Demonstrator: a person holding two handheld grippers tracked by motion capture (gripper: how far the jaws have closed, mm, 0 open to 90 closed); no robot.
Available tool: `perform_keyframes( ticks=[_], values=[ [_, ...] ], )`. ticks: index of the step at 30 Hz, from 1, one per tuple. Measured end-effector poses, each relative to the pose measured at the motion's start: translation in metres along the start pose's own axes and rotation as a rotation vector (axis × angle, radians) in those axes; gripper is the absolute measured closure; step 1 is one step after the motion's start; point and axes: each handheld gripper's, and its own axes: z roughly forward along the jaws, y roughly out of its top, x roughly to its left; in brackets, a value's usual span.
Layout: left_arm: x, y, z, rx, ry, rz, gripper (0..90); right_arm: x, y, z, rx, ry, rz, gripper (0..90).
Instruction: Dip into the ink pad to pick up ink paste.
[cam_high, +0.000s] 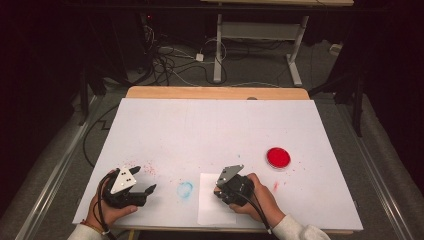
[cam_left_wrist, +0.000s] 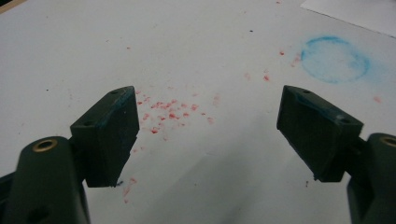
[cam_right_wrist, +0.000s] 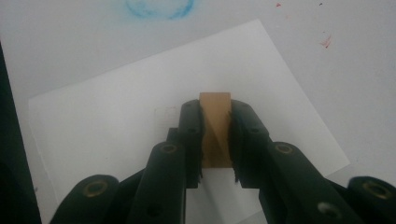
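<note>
The work in hand looks like stamping on the sheet of white paper, and it seems to be at an early or middle stage. The right gripper pinches a small tan wooden block, most likely a stamp, its jaws pressed tight against the block's two sides. The block stands upright over the paper, near the paper's middle. Whether its lower face touches the paper cannot be told. The bare part of the paper carries no print, so the mark itself appears not yet made or is hidden under the block.

Beyond the paper's far right corner, well apart from it, sits a round red ink pad. Just beside the paper's left edge a blue ring-shaped smudge stains the white table cover, and red specks lie farther left of the paper.

In the high view the right gripper is tipped down steeply over the paper's upper right part, the hand behind it near the table's near edge. The left gripper rests low, well to the left of the paper, pointing towards it; its jaws stand spread wide with nothing between them but the speckled cover.
</note>
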Motion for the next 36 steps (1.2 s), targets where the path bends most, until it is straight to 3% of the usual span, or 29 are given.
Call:
perform_keyframes(
  ticks=[23,36],
  values=[
    [-0.0003,0.0008,0.0,0.0,0.0,-0.004,20.3,0.0041,-0.0004,-0.0004,0.002,-0.031,-0.023,75.8],
    [0.0,0.0006,-0.0003,-0.001,0.002,-0.002,20.3,0.0019,-0.0015,-0.0005,-0.01,-0.01,-0.022,75.7]
  ],
)
